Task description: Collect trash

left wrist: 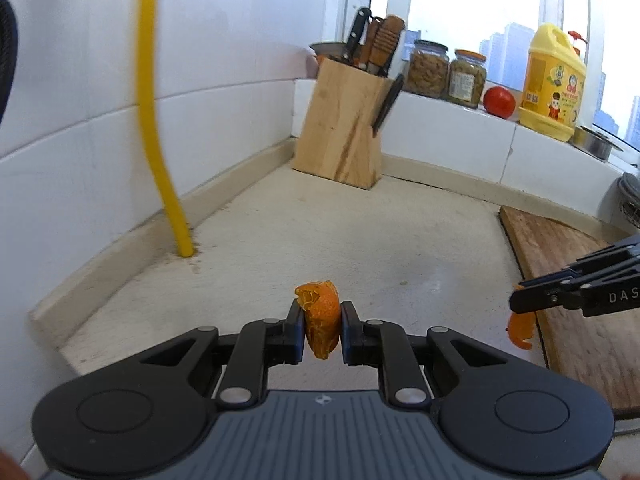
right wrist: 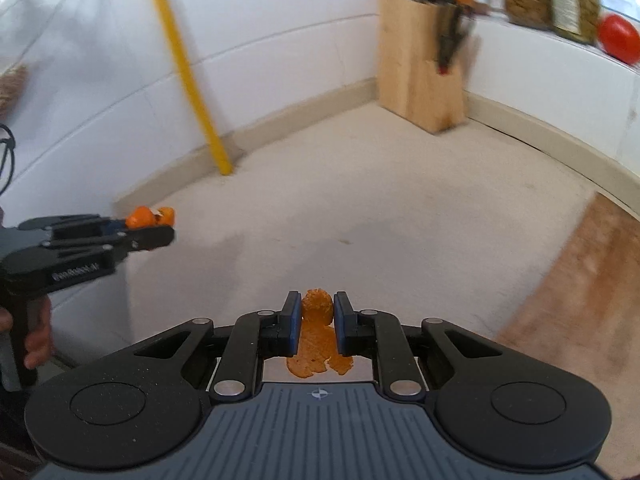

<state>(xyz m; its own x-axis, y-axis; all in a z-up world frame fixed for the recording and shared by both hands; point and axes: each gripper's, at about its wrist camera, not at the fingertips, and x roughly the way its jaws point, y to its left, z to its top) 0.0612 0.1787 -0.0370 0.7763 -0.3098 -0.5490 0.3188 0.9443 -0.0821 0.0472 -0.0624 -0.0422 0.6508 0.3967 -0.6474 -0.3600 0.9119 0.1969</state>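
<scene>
A piece of orange peel [left wrist: 321,322] is clamped between the pads of the left gripper [left wrist: 321,332], whose fingers are closed on it from both sides. The peel is held clear above the counter [left wrist: 360,240]; its upper end stands above the fingertips and its lower end hangs below them. In the right wrist view the same gripper [right wrist: 154,226] is seen at the left edge, with its peel [right wrist: 150,217] projecting from the tip and a hand [right wrist: 38,332] wrapped round the grip below.

A second peel [right wrist: 317,332] is gripped by the right gripper [right wrist: 317,320], fingers closed on its upper part. Its lower part spreads out wide beneath the pads. In the left wrist view the right gripper [left wrist: 520,300] enters from the right edge, with that peel [left wrist: 522,330] hanging from its tip beside the near corner of the board [left wrist: 568,280].

The board is laid flat along the right side of the counter. A knife block [left wrist: 340,128] loaded with knives stands in the far corner, against the tiled wall [left wrist: 80,140]. A yellow pipe [left wrist: 156,120] runs down the wall and meets the counter at the left. On the sill [left wrist: 460,128] behind the block are set two jars [left wrist: 444,72], a tomato [left wrist: 499,101] and a yellow jug [left wrist: 554,84], in that order from left to right. The right wrist view is blurred toward the far corner.
</scene>
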